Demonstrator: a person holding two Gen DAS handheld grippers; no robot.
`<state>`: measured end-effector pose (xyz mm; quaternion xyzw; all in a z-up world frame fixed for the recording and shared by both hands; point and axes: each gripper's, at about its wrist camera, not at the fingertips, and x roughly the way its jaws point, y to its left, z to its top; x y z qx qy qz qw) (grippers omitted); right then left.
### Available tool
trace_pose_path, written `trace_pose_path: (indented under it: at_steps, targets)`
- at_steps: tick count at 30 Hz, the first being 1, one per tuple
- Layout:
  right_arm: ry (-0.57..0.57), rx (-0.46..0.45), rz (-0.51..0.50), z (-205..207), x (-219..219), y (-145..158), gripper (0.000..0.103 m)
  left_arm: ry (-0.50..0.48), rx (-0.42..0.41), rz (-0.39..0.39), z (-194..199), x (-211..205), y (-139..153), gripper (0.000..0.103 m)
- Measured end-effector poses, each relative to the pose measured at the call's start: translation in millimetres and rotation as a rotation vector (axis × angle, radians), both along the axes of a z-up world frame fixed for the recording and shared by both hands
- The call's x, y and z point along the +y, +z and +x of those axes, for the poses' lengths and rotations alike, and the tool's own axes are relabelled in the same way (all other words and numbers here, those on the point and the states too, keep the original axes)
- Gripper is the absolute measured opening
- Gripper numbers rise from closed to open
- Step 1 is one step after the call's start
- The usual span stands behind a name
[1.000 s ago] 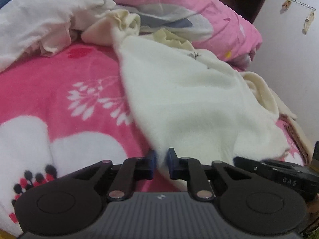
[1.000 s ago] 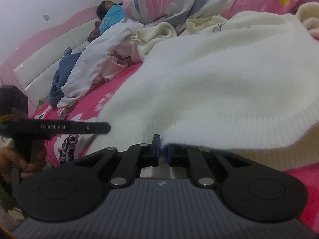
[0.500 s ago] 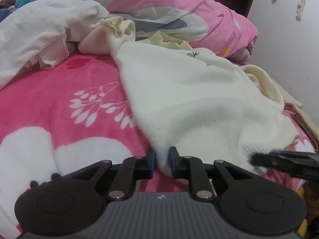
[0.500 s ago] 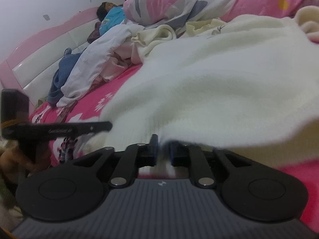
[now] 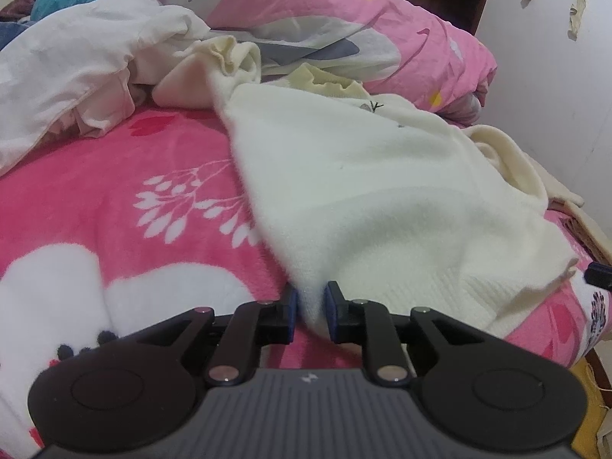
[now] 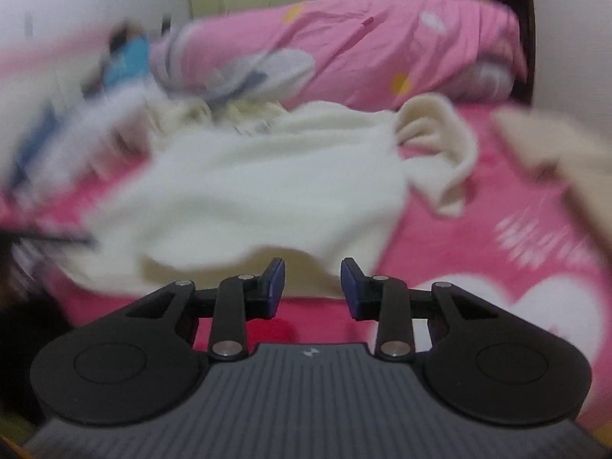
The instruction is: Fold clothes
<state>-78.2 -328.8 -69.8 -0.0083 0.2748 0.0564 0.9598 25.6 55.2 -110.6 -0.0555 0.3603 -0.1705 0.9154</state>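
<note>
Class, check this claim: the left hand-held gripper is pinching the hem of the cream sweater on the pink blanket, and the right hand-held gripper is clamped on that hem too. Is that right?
Not quite. The right hand-held gripper has just been opening; the right wrist view shows nothing between its jaws, the cream sweater lying beyond. The left hand-held gripper does pinch the hem on the pink blanket.

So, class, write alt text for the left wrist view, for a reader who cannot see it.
The left gripper pinches a corner of a cream knitted sweater, which lies spread on a pink floral blanket. Behind lie a crumpled white garment and a pink quilt.
</note>
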Motion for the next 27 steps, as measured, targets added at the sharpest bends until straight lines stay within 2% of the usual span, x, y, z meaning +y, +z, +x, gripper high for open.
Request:
trace_pose_path:
  at_steps: [2, 4, 6, 8, 12, 15, 17, 22, 24, 26, 27]
  targets:
    - [0.004, 0.003, -0.133, 6, 16, -10, 0.033, 0.000, -0.002, 0.001, 0, 0, 0, 0.018]
    - [-0.004, 0.007, -0.232, 17, 30, -21, 0.041, 0.000, -0.003, -0.002, 0, 1, -1, 0.018]
    - [-0.024, 0.017, -0.285, 28, 37, -30, 0.041, 0.000, -0.004, -0.004, 0, 1, -1, 0.018]
    - [-0.058, 0.004, -0.291, 35, 33, -32, 0.039, -0.002, -0.007, -0.002, -1, 1, -1, 0.018]
    - [-0.216, -0.003, -0.252, 38, 3, -30, 0.034, -0.004, -0.007, -0.006, 0, 2, -2, 0.018]
    - [-0.276, 0.014, -0.092, 34, -30, -36, 0.034, -0.004, -0.009, -0.005, -1, 0, -2, 0.018]
    - [-0.265, 0.016, -0.037, 32, -38, -38, 0.034, -0.004, -0.008, -0.006, -1, 0, -2, 0.018]
    - [-0.133, 0.006, -0.170, 13, -31, -27, 0.054, -0.005, -0.009, -0.007, -1, 0, -2, 0.018]
    - [-0.103, 0.014, -0.184, 1, -37, -19, 0.055, -0.006, -0.009, -0.009, -1, 1, -2, 0.018]
    - [-0.111, -0.003, -0.122, -8, -50, -6, 0.055, -0.006, -0.010, -0.010, -1, 1, -2, 0.018]
    - [-0.121, -0.027, -0.055, -11, -58, 1, 0.055, -0.007, -0.011, -0.010, -1, 1, -2, 0.018]
